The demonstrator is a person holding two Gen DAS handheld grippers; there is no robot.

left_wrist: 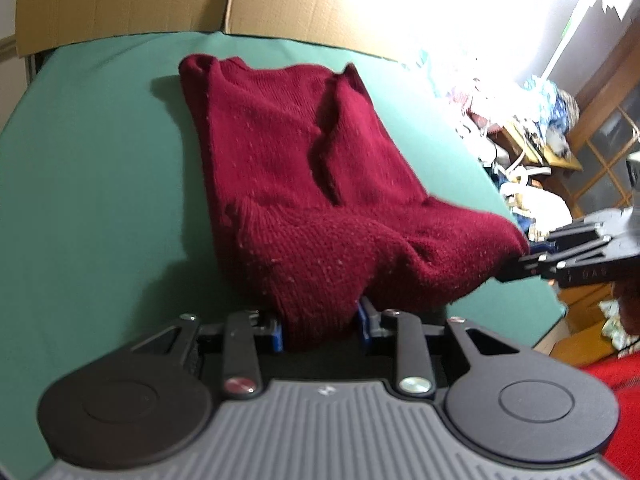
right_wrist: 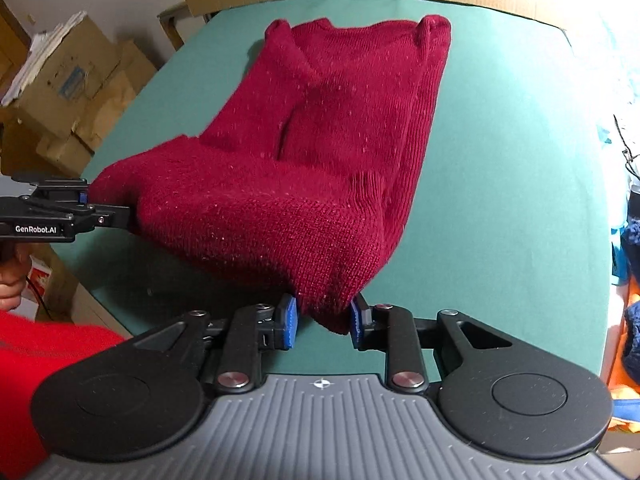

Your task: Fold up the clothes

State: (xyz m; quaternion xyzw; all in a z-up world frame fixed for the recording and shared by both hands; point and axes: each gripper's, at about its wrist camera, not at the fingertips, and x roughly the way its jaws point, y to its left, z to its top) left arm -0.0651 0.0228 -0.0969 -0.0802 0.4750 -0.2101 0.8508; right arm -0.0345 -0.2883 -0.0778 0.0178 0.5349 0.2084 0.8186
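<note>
Sweater (left_wrist: 304, 184): dark red knit, lying lengthwise on the green worktop (left_wrist: 100, 200); the far part rests flat, the near hem is raised off the surface and hangs between the two claws.
Left claw (left_wrist: 320, 326): clamped on one near corner of the hem, a thick bunch of knit pressed between its blue pads; in the right wrist view it (right_wrist: 86, 204) enters from the left edge, its tip buried in the cloth.
Right claw (right_wrist: 322, 320): closed on the other near corner, where a doubled fold of knit hangs down between the blue pads; in the left wrist view it (left_wrist: 532, 258) comes in from the right.
Reason for the hold: one grip at each corner keeps the hem taut and level, so the near half can likely be carried over the far half in one crosswise fold.
Fold state: the sides already seem turned inward, with a long crease running down the middle; the crosswise fold looks to be in hand but not laid.
Risk: the thick knit sags between the grips and could land crooked.
Cardboard boxes (right_wrist: 76, 92): stacked left of the worktop, with papers on top of one; their contents are not visible.
Cardboard sheets (left_wrist: 120, 0): standing behind the worktop, holding nothing visible.
Clutter (left_wrist: 540, 128): heap of mixed cloth and objects to the right, too blurred to identify.
</note>
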